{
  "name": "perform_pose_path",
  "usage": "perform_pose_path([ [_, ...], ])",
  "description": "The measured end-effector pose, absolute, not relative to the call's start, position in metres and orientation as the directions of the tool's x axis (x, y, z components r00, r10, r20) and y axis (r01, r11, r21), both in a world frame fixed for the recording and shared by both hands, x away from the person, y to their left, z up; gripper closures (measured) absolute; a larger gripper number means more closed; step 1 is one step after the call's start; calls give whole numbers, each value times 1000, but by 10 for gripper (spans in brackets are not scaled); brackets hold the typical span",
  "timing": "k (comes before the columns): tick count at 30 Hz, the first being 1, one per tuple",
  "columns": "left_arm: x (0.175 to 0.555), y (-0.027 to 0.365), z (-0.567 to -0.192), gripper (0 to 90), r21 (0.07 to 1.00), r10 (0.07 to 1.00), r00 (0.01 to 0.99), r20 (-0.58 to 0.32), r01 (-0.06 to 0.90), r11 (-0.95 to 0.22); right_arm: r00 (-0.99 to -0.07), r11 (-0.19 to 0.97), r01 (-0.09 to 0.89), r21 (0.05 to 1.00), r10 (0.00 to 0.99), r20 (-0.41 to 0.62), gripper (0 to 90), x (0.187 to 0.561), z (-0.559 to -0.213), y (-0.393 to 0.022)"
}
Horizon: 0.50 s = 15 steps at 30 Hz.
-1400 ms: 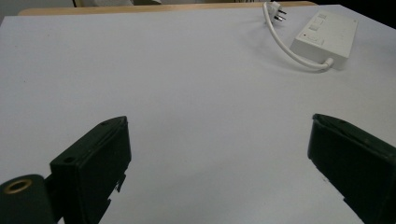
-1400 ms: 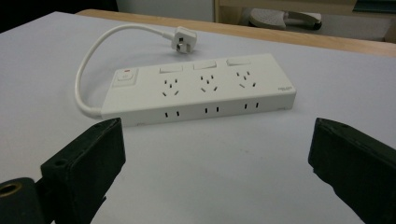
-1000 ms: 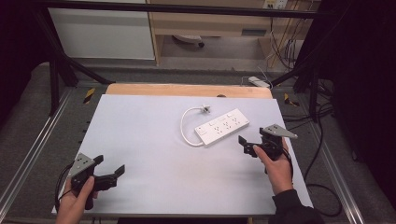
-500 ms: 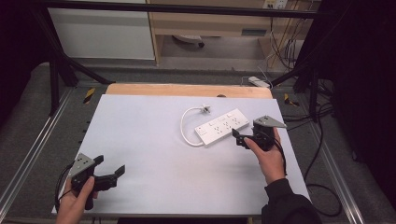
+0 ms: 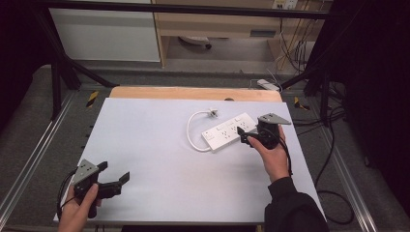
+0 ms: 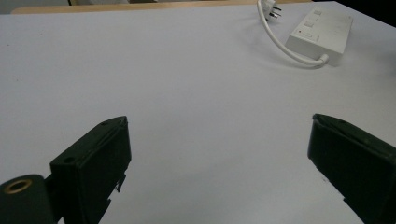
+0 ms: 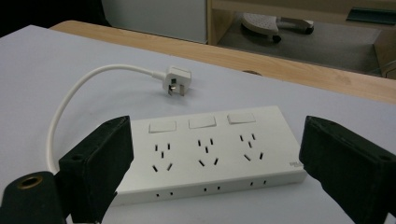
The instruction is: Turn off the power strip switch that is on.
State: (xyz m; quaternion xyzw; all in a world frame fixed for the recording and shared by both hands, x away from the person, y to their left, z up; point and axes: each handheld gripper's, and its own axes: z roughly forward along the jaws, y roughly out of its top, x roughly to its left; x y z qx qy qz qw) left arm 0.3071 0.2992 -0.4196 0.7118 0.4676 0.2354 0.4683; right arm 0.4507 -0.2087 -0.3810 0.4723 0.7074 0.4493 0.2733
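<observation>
White tabletop (image 5: pixel 159 145) carries a white power strip (image 5: pixel 228 131) right of its middle. The strip's long axis runs slantwise, its far end toward the table's far right corner and its near end toward the person. From that near end the cord (image 5: pixel 192 126) loops round to the plug (image 5: pixel 212 112), which lies just beyond the strip. The right gripper (image 5: pixel 243 137) hangs at the strip's right end, its jaws wide but just now narrowing, pressing on nothing; it hides that end. Well apart from the strip, the left gripper (image 5: pixel 116 176) gapes empty over bare table.
</observation>
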Motion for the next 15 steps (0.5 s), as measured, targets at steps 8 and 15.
perform_pose_path([
  [8,309,300,-420,59,887,889,445,-108,447,-116,-413,157,405,901,910,27,268,466,-378,-201],
  [15,311,299,-420,59,884,880,463,-104,449,-131,-398,163,388,907,917,6,494,480,-381,-202],
])
